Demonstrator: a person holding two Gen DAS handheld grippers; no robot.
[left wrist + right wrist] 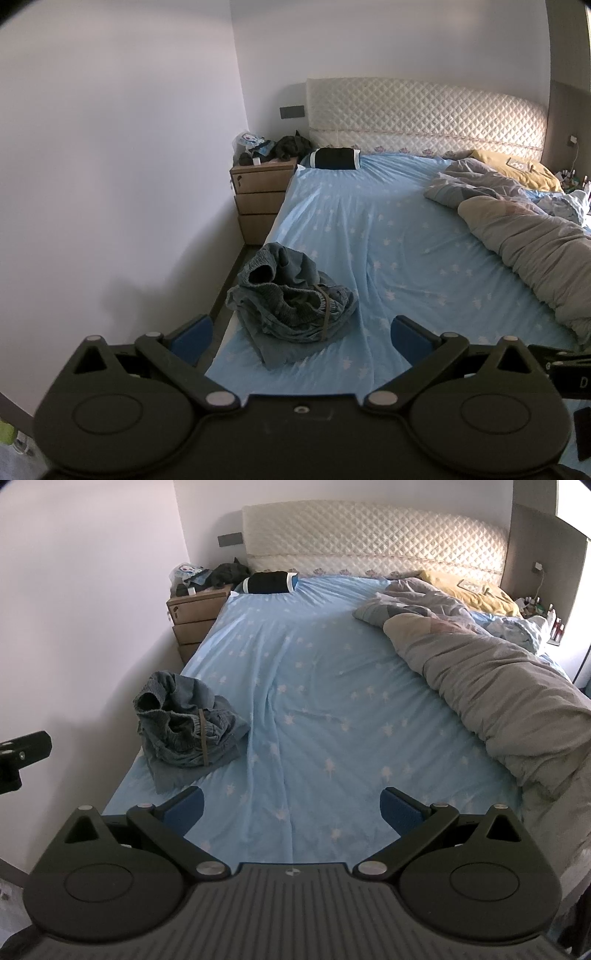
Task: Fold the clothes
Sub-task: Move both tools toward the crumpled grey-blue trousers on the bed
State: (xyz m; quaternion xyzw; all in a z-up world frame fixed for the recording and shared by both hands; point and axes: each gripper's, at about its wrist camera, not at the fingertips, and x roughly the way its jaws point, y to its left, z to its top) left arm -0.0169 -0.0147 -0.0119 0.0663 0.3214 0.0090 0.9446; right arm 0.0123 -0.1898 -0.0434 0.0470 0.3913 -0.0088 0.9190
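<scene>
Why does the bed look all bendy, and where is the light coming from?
In both wrist views the fisheye lens curves the headboard and walls and darkens the corners. Daylight glares in from the upper right, brightest in the right wrist view, and the clothes pile looks dim but sharp.

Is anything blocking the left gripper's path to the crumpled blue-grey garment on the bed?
Nothing visible: the open left gripper faces the crumpled garment directly, with only bare bedsheet between them.

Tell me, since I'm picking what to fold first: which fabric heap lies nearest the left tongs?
The blue-grey clothes, crumpled at the bed's left edge just ahead of the left tongs. The grey duvet lies bunched along the far right side.
</scene>
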